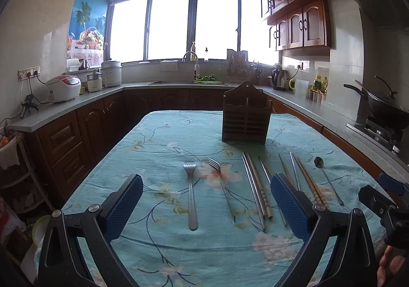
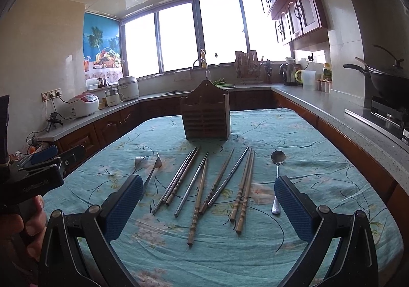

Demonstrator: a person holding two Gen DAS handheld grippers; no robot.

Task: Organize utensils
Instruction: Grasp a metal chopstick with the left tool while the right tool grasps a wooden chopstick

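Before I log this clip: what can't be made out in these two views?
- Inside of the wooden utensil holder: both views, hidden by its slatted front.
- Fork handles: right wrist view, behind the gripper's finger.
- Chopsticks' exact count: left wrist view, finger covers some.

A brown wooden holder (image 2: 206, 113) stood upright on the counter. In front of it lay two forks (image 1: 191, 192), a row of chopsticks (image 2: 202, 190), and a spoon (image 2: 277, 177), all flat.
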